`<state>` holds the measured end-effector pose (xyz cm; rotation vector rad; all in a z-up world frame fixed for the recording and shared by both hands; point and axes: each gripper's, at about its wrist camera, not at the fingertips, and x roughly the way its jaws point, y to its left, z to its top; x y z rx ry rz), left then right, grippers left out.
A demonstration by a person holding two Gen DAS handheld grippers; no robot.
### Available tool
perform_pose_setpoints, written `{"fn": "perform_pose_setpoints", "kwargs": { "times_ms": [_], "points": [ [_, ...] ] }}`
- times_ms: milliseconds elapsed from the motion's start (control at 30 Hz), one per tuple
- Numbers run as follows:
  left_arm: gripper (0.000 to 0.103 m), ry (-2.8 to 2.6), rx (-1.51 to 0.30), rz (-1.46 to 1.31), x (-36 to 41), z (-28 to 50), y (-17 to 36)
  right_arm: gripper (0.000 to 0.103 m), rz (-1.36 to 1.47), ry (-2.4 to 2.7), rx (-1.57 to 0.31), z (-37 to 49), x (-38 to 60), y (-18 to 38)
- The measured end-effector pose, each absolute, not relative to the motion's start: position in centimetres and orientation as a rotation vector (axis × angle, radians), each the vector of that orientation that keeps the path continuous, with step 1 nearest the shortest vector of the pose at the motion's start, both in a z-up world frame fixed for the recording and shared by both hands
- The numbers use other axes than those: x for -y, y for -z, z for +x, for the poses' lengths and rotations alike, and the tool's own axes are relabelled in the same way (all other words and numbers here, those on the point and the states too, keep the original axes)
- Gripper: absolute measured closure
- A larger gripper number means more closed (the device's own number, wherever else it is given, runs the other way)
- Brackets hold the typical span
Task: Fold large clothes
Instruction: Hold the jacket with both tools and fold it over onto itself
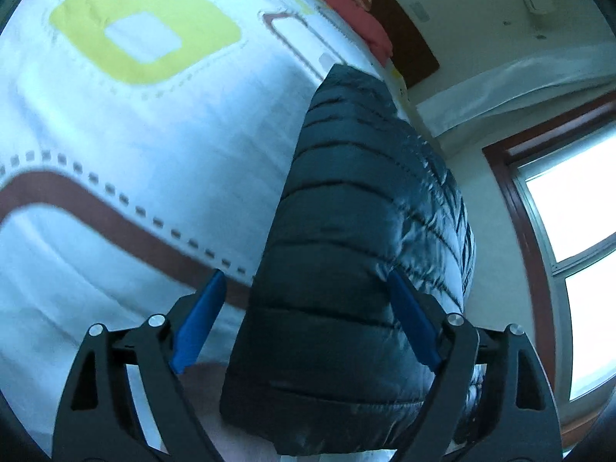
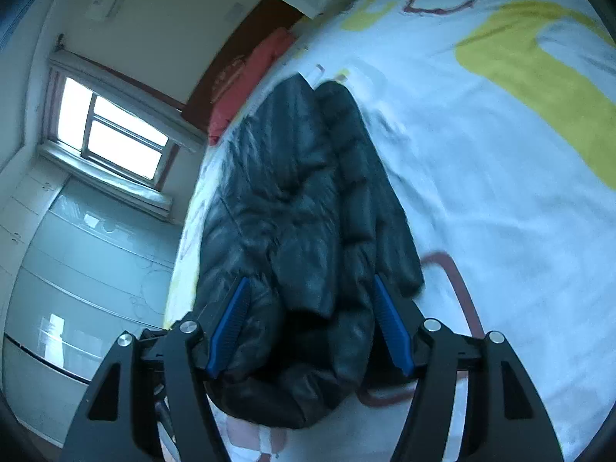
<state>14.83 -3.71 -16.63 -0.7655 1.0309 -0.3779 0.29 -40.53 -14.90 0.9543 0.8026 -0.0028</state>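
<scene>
Dark quilted puffer jacket (image 1: 346,250), shiny and padded in stitched bands, is lying bunched lengthwise on the white bedspread with yellow and brown shapes (image 1: 134,134). You're holding your left gripper (image 1: 304,292) with jaws spread around its near end; right gripper (image 2: 308,300) likewise spread, straddling the crumpled folds. Red pillow (image 1: 346,7) is sitting by the dark wooden headboard (image 1: 408,46).

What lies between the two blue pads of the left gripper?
In the left wrist view, the jacket fills most of the gap between the open left gripper's pads, over the bedsheet.
</scene>
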Motion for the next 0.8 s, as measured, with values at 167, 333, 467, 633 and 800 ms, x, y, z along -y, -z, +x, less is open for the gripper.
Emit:
{"fn": "perform_pose_setpoints", "kwargs": {
  "times_ms": [167, 333, 467, 633, 800],
  "points": [
    [0.024, 0.380, -1.073, -0.711, 5.3, 15.4, 18.0, 0.076, 0.991, 0.049, -0.828, -1.1, 41.2, 20.0],
    [0.026, 0.365, -1.057, -0.641, 6.3, 15.6, 18.2, 0.077, 1.019, 0.038, -0.802, -1.5, 41.4, 20.8],
    [0.027, 0.399, -1.057, -0.676, 5.0, 15.6, 17.3, 0.068, 1.011, 0.018, -0.817, -2.0, 41.8, 19.8],
    [0.026, 0.383, -0.998, -0.715, 3.0, 15.9, 14.5, 0.042, 0.956, 0.059, -0.834, -2.3, 42.8, 17.2],
    [0.019, 0.408, -0.996, -0.784, 3.2, 19.6, 13.1, 0.041, 0.936, 0.059, -0.764, 0.9, 44.3, 14.2]
  ]
}}
